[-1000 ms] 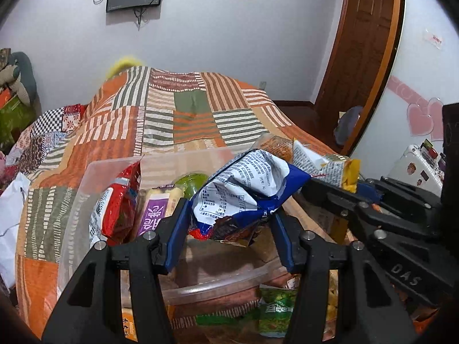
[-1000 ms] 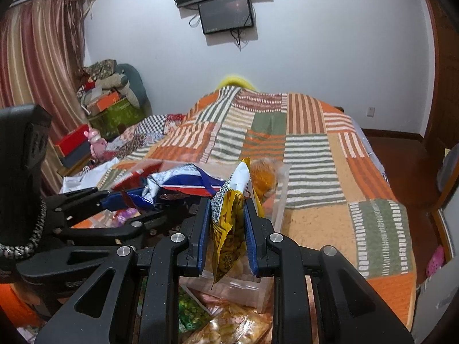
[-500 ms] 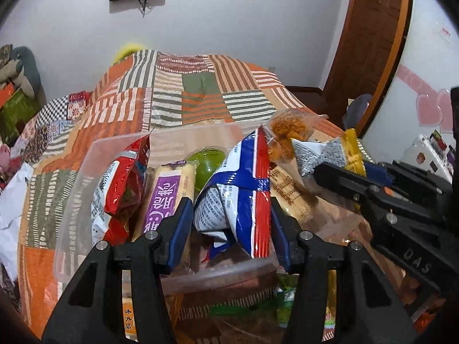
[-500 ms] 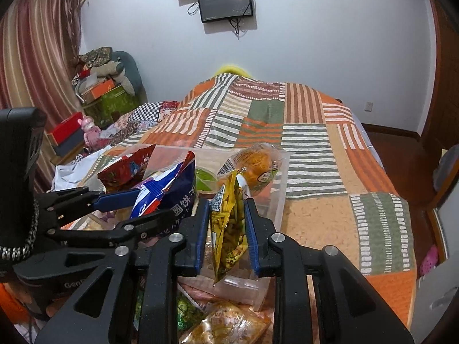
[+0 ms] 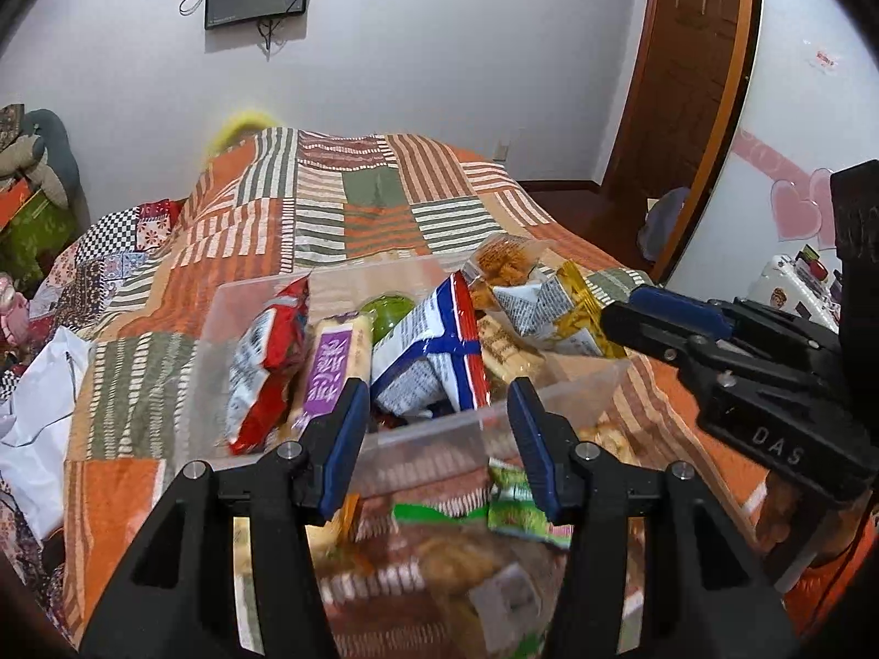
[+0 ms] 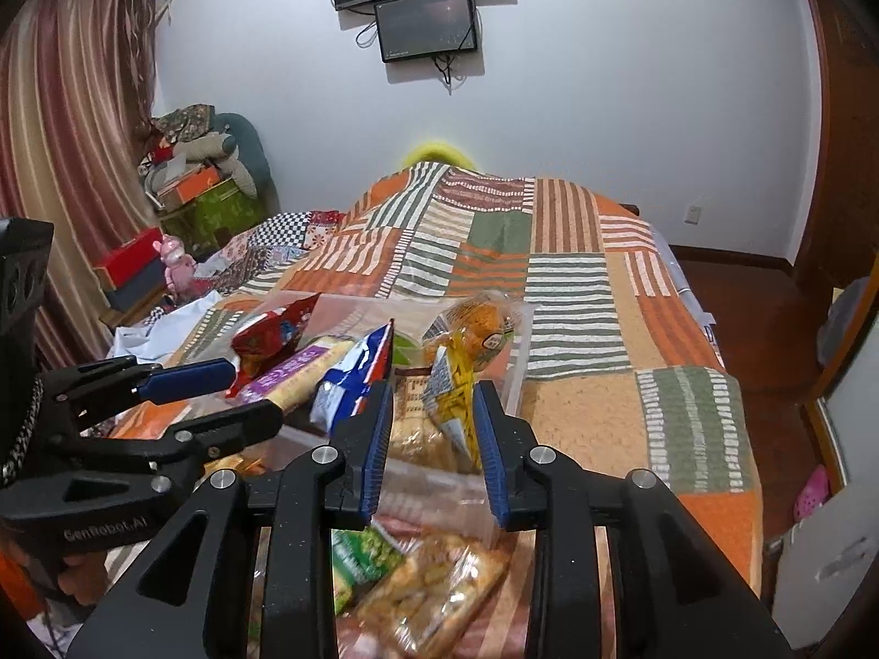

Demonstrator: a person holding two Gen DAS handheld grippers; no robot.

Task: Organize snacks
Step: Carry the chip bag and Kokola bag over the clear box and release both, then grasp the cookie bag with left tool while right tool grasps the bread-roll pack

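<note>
We have two tongs over the bed, and both are released now. The left tongs (image 5: 434, 417) stand parted just before the near wall of the clear bin (image 5: 428, 439), with nothing between the pads; the blue and white packet (image 5: 434, 351) is standing inside the bin, upright on its edge, so it takes little room beside the others. The right tongs (image 6: 431, 428) have just been opening; the yellow packet (image 6: 456, 390) shows in the gap between the pads, but they do not press it any more; it leans in the right end of the bin, against the orange snack bag (image 6: 480, 324).

We judge that the packets are put upright, side by side, because in this way more of them fit and each label can be read; the bin sits on the striped bedspread (image 6: 577, 285), close to us, so both hands reach it easily.

In the bin we count, from the left wrist view: one red packet (image 5: 269, 351), one purple and cream packet (image 5: 335, 362), one green round thing (image 5: 387, 310), one blue and white packet, one yellow packet and one orange snack bag; some biscuit packs lie lower, and their number we cannot tell.

Below the tongs, outside the bin, more snacks wait: at least one green packet (image 6: 362, 554) and one clear bag of yellow pieces (image 6: 439, 587); the rest is blurred.
</note>
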